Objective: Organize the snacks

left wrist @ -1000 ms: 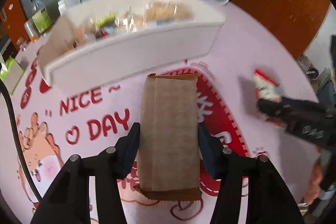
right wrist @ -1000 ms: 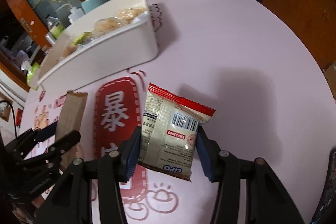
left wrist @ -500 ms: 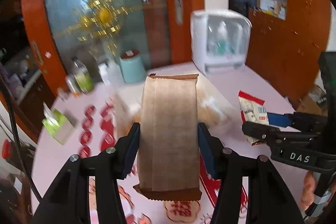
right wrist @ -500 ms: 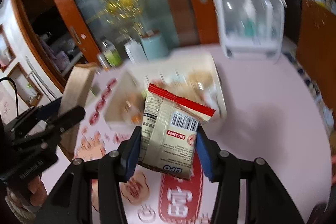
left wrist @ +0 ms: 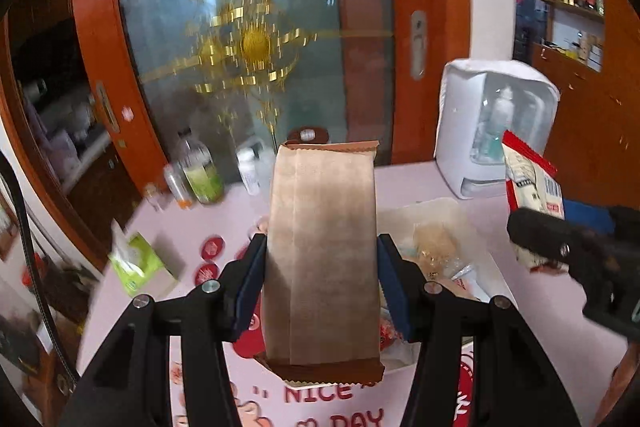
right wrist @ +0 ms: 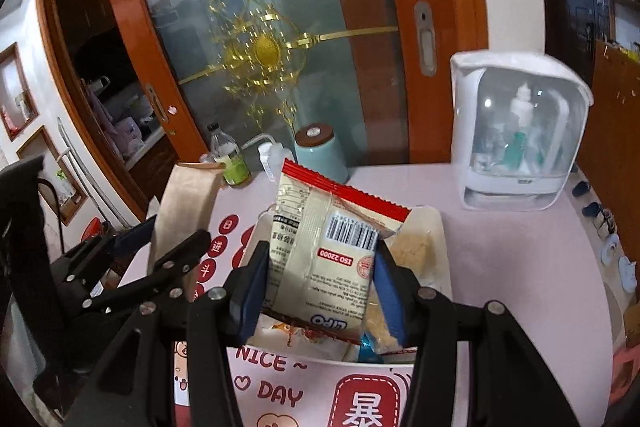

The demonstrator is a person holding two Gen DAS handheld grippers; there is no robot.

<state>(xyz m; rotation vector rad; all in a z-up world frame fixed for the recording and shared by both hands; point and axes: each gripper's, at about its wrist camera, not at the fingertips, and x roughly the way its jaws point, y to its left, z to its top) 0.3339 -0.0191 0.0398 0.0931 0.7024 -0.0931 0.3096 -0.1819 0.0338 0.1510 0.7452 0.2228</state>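
Red-edged snack packet "ISO 22000", mat "NICE DAY"

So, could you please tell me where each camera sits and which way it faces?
Left wrist: on the left gripper, facing a glass door, clamping a brown packet; right gripper at the edge.
Right wrist: on the right gripper, clamping a red-edged packet above the white bin.
Shared: door, both packets, white appliance.
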